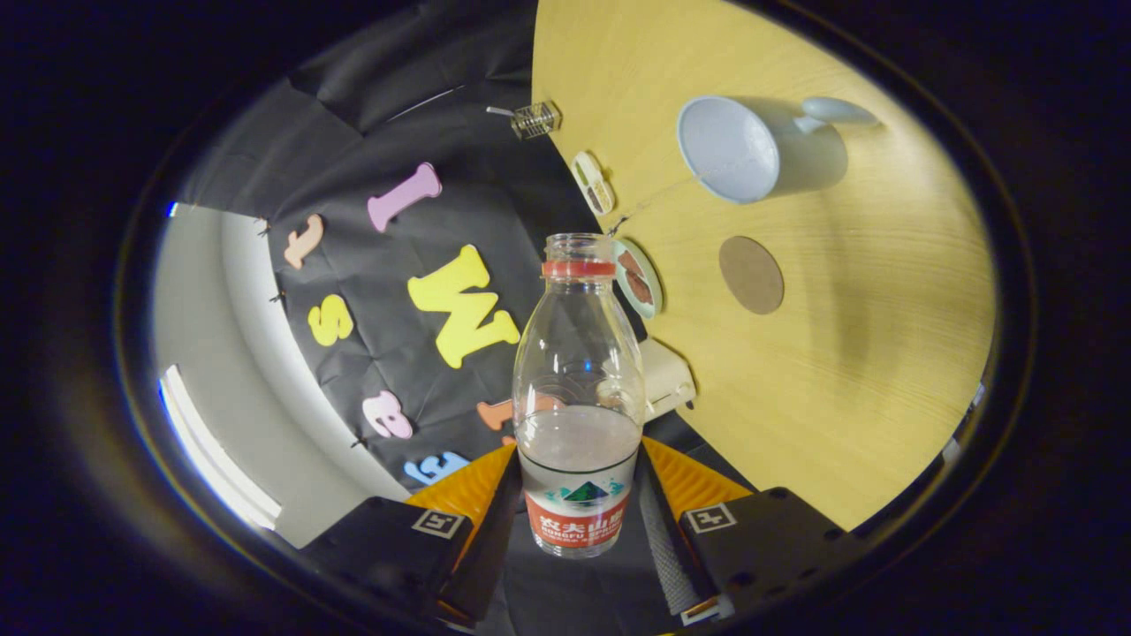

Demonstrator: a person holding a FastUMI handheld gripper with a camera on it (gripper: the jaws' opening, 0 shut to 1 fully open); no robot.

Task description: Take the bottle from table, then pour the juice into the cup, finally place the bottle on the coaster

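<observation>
Table point(848, 371): wood-grained, rotated in view. Cup point(751, 148): on the table, beyond the coaster point(751, 275). Bottle point(579, 389): uncapped, partly filled, lifted clear of the table, near the coaster. Gripper point(579, 521): both fingers closed against the bottle's labelled base.
</observation>
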